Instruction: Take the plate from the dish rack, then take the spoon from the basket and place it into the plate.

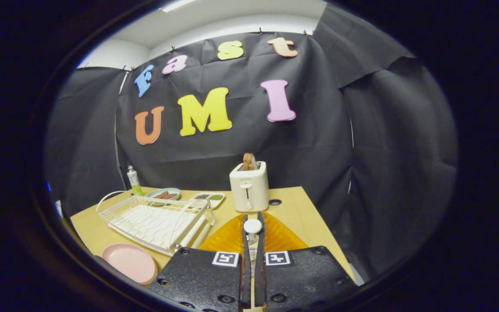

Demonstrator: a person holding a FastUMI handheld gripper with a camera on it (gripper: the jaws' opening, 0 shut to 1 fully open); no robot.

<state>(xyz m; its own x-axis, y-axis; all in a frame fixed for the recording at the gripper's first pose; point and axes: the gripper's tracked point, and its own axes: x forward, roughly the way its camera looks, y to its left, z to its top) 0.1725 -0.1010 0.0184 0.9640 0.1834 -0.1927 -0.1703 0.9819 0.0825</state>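
Tongs (253, 225) sit low over the desk (306, 216), fingers (244, 242) drawn in narrow, nearly parallel w/ just a slim gap. In that gap: the spoon (252, 226), its white round end poking up right at the fingertips, pale handle running back btwn the two fingers. Both fingers press on it from either side, so the tongs are holding the spoon.

Under the fingers, an orange ribbed basket (232, 236) spreads out both sides, translucent, lying on the desk. Spoon is up over it, not resting in it as far as I can tell.

Off to the left of the fingers, the pink plate (130, 262) lies flat on the desk, near the front edge, well apart from the tongs. It's out of the dish rack (156, 221), which sits just behind it: white wire, angled across the desk, its near corner close to the basket.

Straight ahead beyond the fingertips, a white toaster (249, 186) stands upright w/ a brown slice (248, 161) sticking out the top. A small dark hole in the desk just right of it.

Back left, beyond the rack: a greenish dish (163, 194) w/ sth reddish-brown in it, then a white divided tray (209, 198) w/ dark and green bits. A small bottle (134, 180) w/ green bottom stands at the far left, by the black cloth wall.
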